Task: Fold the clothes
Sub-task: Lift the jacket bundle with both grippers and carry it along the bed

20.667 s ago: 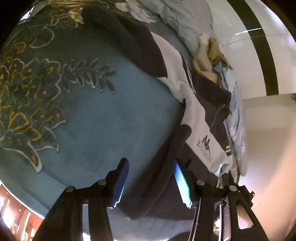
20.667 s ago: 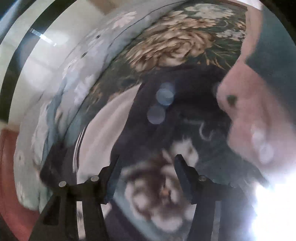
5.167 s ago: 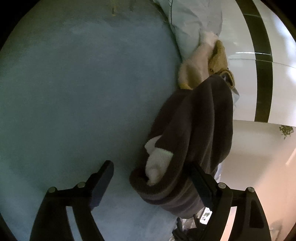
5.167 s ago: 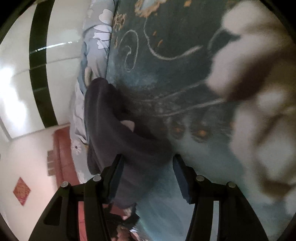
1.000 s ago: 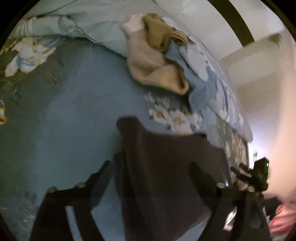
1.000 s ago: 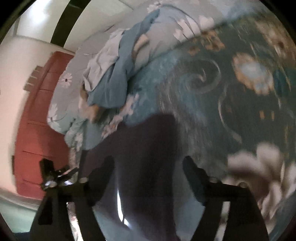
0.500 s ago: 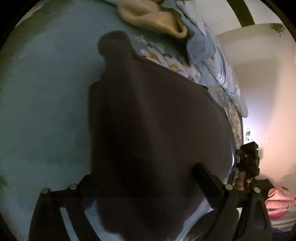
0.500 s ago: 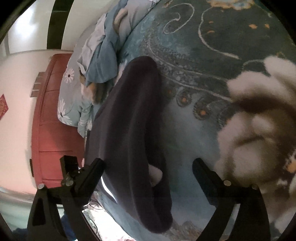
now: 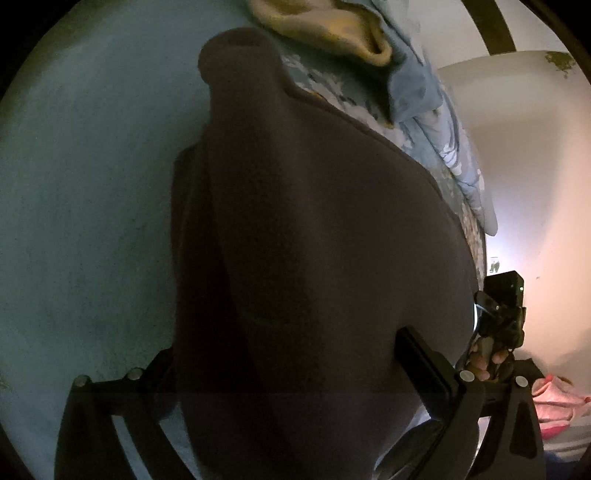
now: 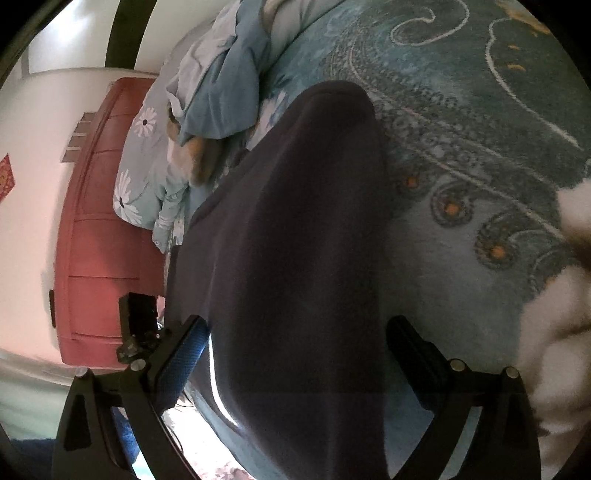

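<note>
Here, a dark garment (image 9: 325, 240) is lying spread on a bed (image 9: 92, 184) covered with a teal patterned blanket, and it is filling the middle of both wrist views. The left gripper (image 9: 280, 365) is hovering at the near end of the cloth with its jaws standing wide apart; the fabric is passing between them and hiding most of the left finger, and nothing is being pinched. The right gripper (image 10: 295, 347) is sitting likewise over the near end of the garment (image 10: 295, 240), jaws spread wide on either side of the cloth, not closing on it. The fabric is looking soft, thick and fleecy, draping in rounded folds with a rolled far end, so it is probably going to sag and bend wherever it is lifted, being light but bulky and not slippery or fragile. Judging from this, a doubled edge or corner at the near end is looking like the best place to take hold, one gripper to each side, so the cloth is staying taut between them. Beyond the garment, a tan cloth (image 9: 332, 26) and a pale blue floral quilt (image 10: 221, 74) are lying heaped near the far side of the bed. No brand, label or readable writing is showing on the garment in either view.
</note>
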Available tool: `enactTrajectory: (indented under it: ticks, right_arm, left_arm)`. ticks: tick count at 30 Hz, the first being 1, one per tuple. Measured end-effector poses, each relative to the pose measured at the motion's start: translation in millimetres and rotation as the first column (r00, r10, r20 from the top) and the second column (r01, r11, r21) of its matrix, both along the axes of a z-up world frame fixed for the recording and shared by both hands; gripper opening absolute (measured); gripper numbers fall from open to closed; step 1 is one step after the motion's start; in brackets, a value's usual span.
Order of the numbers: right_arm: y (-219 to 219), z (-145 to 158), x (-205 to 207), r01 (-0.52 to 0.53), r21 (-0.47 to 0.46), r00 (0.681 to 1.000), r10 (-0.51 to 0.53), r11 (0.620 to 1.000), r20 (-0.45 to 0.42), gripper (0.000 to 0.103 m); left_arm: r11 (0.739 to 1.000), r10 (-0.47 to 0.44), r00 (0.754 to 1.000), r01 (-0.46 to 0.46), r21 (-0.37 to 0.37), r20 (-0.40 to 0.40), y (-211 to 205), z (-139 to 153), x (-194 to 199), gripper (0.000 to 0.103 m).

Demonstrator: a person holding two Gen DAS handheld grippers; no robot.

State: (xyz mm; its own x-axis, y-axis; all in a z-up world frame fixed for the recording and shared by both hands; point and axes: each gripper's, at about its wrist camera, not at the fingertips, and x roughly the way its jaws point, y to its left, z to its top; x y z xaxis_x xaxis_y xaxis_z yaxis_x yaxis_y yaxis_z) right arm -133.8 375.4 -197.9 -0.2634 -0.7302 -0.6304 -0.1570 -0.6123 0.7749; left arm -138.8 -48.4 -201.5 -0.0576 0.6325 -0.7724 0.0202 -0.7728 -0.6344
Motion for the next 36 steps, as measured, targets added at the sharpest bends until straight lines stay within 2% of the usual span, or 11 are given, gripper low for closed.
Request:
enactTrajectory:
  ticks: [3,4,10,11,13,14,17,19,22,30,36]
  right_arm:
    - [2,0,2,0.009,0.001,1.000,-0.009,1.000,0.009,0.095]
    - [0,-1,3,0.010,-0.001,1.000,-0.010,1.000,0.017,0.086]
    - [0,1,7,0.030,0.045,0.999,-0.032,0.999,0.042,0.067]
    - [0,2,8,0.031,0.050,0.998,-0.033,0.998,0.046,0.063]
    - [-2,6,8,0.025,0.069,0.998,-0.028,0.997,0.048,0.059]
    - [-4,10,8,0.022,0.083,0.999,-0.026,0.996,0.047,0.056]
    - [-6,19,6,0.017,0.106,0.999,-0.022,0.994,0.045,0.050]
    - [-8,27,5,0.013,0.118,0.999,-0.018,0.993,0.043,0.048]
    - [-10,40,7,0.002,0.139,1.000,-0.006,0.990,0.031,0.046]
    - [-18,84,16,-0.024,0.167,1.000,0.025,0.986,-0.005,0.044]
    - [-16,117,37,-0.018,0.168,0.999,0.024,0.986,-0.037,0.044]
  left_arm:
    - [0.999,-0.016,1.000,0.016,-0.032,-0.001,6,1,-1,0.103]
    - [0.999,-0.016,1.000,0.016,-0.039,-0.002,7,1,-1,0.103]
    - [0.998,0.001,1.000,0.000,-0.069,0.009,11,7,5,0.102]
    - [0.997,-0.004,1.000,0.004,-0.078,-0.002,13,9,7,0.100]
    - [0.995,-0.012,1.000,0.010,-0.096,-0.020,12,13,9,0.087]
    - [0.995,-0.014,0.999,0.011,-0.101,-0.029,13,17,10,0.084]
    - [0.994,-0.017,0.999,0.012,-0.110,-0.047,12,26,14,0.068]
    - [0.993,-0.020,0.998,0.012,-0.115,-0.062,14,33,17,0.059]
    - [0.990,-0.026,0.995,0.012,-0.140,-0.098,25,46,21,0.053]
    - [0.994,-0.037,0.982,0.017,-0.111,-0.186,23,94,40,0.052]
    - [0.998,-0.037,0.971,0.022,-0.064,-0.236,37,125,56,0.051]
